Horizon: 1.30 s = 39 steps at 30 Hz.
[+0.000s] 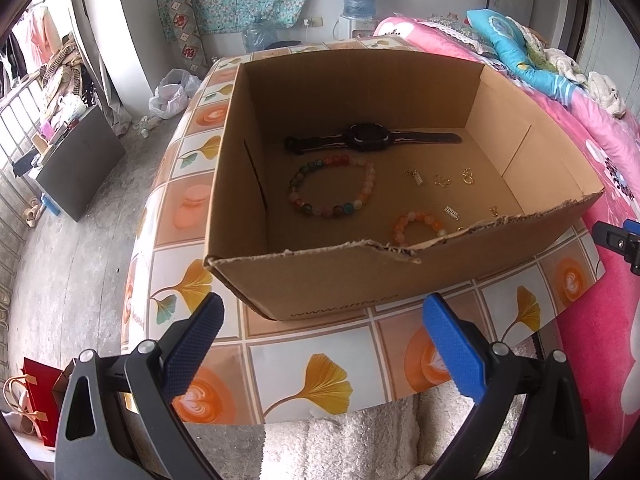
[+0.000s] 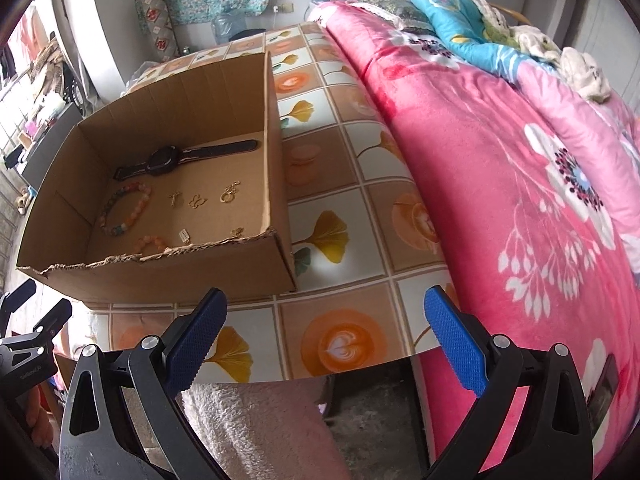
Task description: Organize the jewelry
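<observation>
Both the left gripper [image 1: 322,344] and right gripper [image 2: 326,340] hang released and empty, short of the cardboard box [image 1: 332,280]. Ahead of the left gripper, inside the box, the watch [image 1: 370,139], large bead bracelet [image 1: 334,188], small orange bracelet [image 1: 418,226] and gold charms [image 1: 442,180] lie apart, apparently already sorted.

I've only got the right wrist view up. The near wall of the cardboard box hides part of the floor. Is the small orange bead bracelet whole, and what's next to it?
Observer: In the left wrist view the small orange bead bracelet shows as a nearly full ring; the torn near wall still cuts its lowest beads.
Operator: Where are the left tongs?
Observer: The left tongs are open, hanging in front of the cardboard box, outside it.
Operator: What's left of the table?
Observer: Bare concrete floor with a white plastic bag lying on it.
</observation>
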{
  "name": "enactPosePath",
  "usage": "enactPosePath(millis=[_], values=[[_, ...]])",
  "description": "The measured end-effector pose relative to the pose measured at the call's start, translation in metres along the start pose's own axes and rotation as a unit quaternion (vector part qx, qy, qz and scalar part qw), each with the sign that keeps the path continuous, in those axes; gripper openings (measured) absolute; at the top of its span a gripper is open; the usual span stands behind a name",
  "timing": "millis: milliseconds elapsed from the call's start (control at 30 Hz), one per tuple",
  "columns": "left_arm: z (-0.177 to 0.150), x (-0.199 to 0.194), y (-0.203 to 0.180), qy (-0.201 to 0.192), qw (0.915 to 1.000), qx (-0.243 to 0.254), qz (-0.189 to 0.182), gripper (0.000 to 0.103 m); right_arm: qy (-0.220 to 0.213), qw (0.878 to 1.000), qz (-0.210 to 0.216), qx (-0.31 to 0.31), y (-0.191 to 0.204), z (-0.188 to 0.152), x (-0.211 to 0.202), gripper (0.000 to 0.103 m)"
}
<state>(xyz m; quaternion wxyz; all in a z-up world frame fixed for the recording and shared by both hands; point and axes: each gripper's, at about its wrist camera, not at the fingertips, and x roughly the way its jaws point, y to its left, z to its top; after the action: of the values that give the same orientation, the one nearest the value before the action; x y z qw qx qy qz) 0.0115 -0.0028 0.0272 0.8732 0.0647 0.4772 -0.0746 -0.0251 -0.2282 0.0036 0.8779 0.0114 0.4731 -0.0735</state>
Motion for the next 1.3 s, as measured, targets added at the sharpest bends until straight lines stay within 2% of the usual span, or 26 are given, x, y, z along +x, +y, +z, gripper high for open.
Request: enactPosePath(millis=[300,533,667,1300], values=[[-0.001,-0.002,0.002,0.001,1.0,-0.006,0.008,0.098,0.019,0.998,0.042,-0.034,0.042,-0.005,0.011,0.095],[-0.001,-0.005,0.007,-0.003,0.9993,-0.029,0.023,0.098,0.013,0.997,0.051,-0.058,0.069,-0.008,0.01,0.095],[-0.003,-0.005,0.006,0.008,0.9988,-0.045,0.018,0.098,0.013,0.996,0.052,-0.071,0.079,-0.01,0.01,0.095],[0.001,0.004,0.003,0.031,0.9974,-0.063,0.015,0.098,0.009,0.996,0.055,-0.076,0.085,-0.008,0.011,0.095]])
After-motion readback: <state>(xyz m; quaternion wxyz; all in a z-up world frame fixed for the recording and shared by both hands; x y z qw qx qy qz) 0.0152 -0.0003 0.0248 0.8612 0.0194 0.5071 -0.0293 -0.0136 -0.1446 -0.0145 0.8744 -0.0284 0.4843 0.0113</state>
